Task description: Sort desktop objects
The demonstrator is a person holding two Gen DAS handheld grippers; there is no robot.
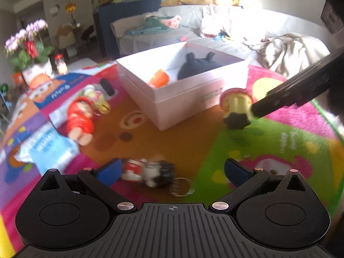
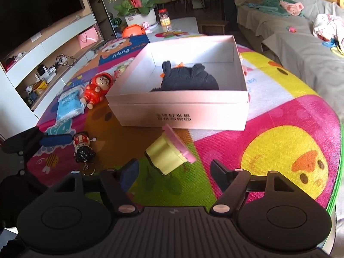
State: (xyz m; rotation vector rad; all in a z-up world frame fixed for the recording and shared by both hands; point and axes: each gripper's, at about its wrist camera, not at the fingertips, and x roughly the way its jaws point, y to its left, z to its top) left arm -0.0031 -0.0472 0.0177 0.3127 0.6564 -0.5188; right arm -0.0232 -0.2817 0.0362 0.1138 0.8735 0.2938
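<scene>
My left gripper (image 1: 173,172) is open low over the colourful mat, with a small red-and-white keychain figure with black hair (image 1: 148,172) lying between its blue pads, close to the left one. My right gripper (image 2: 174,172) is open too. Just past its fingertips a yellow toy with a pink top (image 2: 169,152) lies tilted on the mat, and the pads do not press it. In the left wrist view a black finger (image 1: 279,99) of the right gripper reaches the same toy (image 1: 235,105). The pink-white box (image 2: 178,111) holds a black plush (image 2: 189,79) and an orange piece (image 1: 160,78).
A red hooded doll (image 2: 96,90) and a blue tissue packet (image 2: 68,105) lie left of the box. The left gripper's blue pad (image 2: 57,139) sits beside the keychain figure (image 2: 82,146). A grey sofa (image 2: 301,49) borders the mat on the right, a TV cabinet (image 2: 43,49) on the left.
</scene>
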